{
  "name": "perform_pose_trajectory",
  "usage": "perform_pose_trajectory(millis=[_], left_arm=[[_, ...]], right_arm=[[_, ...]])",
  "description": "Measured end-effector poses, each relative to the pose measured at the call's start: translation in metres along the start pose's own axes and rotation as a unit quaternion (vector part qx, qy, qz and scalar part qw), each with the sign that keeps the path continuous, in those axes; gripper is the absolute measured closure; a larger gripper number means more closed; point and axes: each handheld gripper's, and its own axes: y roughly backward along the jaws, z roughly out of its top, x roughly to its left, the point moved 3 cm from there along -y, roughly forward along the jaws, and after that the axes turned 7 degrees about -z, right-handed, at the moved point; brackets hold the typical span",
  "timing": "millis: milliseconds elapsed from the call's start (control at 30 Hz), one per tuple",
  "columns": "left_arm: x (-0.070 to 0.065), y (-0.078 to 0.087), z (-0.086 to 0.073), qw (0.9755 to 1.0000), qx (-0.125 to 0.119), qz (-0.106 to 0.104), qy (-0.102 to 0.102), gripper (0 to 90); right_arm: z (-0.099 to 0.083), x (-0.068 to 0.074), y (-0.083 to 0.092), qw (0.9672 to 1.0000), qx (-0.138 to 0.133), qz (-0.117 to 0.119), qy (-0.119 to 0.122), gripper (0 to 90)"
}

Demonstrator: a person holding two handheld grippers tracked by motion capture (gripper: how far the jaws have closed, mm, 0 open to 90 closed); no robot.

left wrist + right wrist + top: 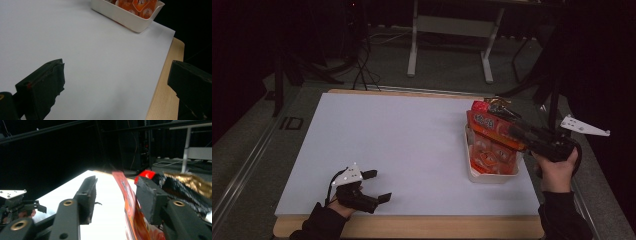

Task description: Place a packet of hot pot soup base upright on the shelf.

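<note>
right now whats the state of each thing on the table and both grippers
white bin: upright on the table's right side, holding snack packs
orange snack pack: standing up out of the bin, tilted, its edge between the right gripper's jaws
right gripper: jaws apart, pack beside one jaw, not pinched
left gripper: open, empty, low over the table
</note>
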Motion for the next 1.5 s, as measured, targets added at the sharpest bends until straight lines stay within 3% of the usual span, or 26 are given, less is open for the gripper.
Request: perform_pose_trajectory(millis=[100, 233, 567, 600, 700, 900, 1300, 1500], left_arm=[[0.0, 0.0, 0.0, 1.0, -0.002, -0.001, -0.002, 1.6], [0.0, 0.001, 0.0, 1.0, -0.002, 0.001, -0.001, 1.6], [0.001, 0.001, -0.001, 1.0, 0.0, 0.001, -0.002, 1.6], [0.0, 0.001, -0.001, 1.0, 0.0, 0.001, -0.002, 1.6], [0.0, 0.001, -0.001, 1.0, 0.0, 0.0, -0.003, 1.6], [0.0, 0.001, -0.002, 1.0, 0.001, -0.001, -0.003, 1.6], [-0.001, 0.002, -0.001, 1.0, 0.0, -0.002, -0.004, 1.6], [-0.001, 0.002, -0.001, 1.0, 0.0, -0.003, -0.004, 1.6]], right_arm=[[0.011, 0.011, 0.001, 0.9995, -0.019, 0.022, 0.014, 41.3], [0.019, 0.027, -0.002, 0.9987, -0.025, 0.026, 0.036, 34.7], [0.017, 0.052, -0.017, 0.9971, -0.013, 0.062, 0.042, 18.4], [0.014, 0.057, -0.021, 0.9966, -0.004, 0.07, 0.044, 13.0], [0.009, 0.062, -0.027, 0.9951, 0.005, 0.091, 0.038, 12.6], [-0.009, 0.071, -0.04, 0.9929, 0.034, 0.108, 0.035, 11.1], [-0.048, 0.091, -0.06, 0.9876, 0.072, 0.125, 0.063, 13.1], [-0.066, 0.097, -0.067, 0.9844, 0.095, 0.135, 0.061, 13.3]])
